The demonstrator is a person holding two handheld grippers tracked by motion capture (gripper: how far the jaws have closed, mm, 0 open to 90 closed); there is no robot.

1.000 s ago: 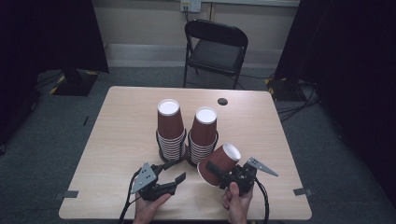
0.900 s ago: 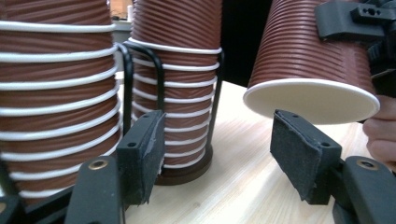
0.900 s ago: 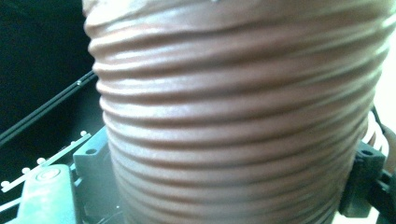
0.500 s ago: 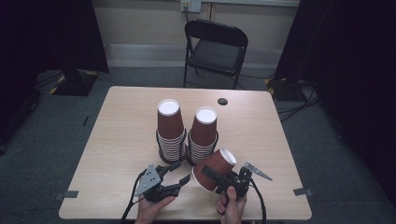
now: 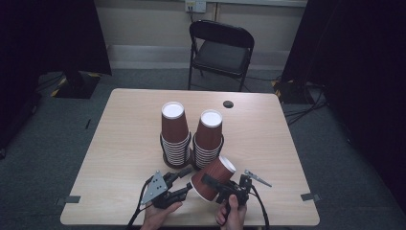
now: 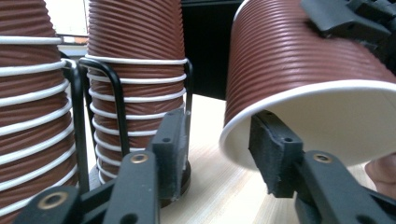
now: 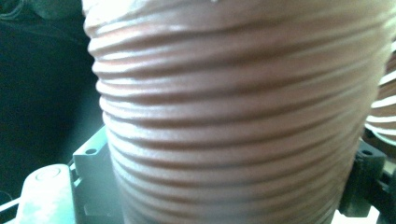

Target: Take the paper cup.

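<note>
A: Start at the right gripper (image 5: pixel 218 184). What has it got?

B: Its jaws are closed across the side wall of a brown ribbed paper cup (image 5: pixel 212 178), held tilted above the near edge of the pale wooden tabletop (image 5: pixel 119 139). The white mouth points down and toward the left gripper (image 5: pixel 184 184); the base points up and away, toward the far right corner.

A: And the left one?

B: Parted. In the left gripper view one jaw sits just inside the cup's white rim (image 6: pixel 299 95) and the other stands outside it, so the lip lies between them. I can't tell whether either pad touches the paper.

A: So the coming move turns on what?

B: The cup's long axis runs slantwise from the left gripper up to the right, and the mouth is the end nearest the left hand (image 5: pixel 155 215). I'd judge the left jaws need only close on the lip to take the cup over.

A: What lies beyond?

B: Two stacks of matching cups, mouths down, in black wire holders (image 5: pixel 165 151) near the middle of the tabletop: the left stack (image 5: pixel 173 132) and the right stack (image 5: pixel 208 136), the held cup just in front of the latter.

A: Do the views differ?

B: The high view gives the tilt and layout. The left gripper view gives the rim between the jaws. The right gripper view is a blurred ribbed wall (image 7: pixel 233 121), too close to read the grip.
</note>
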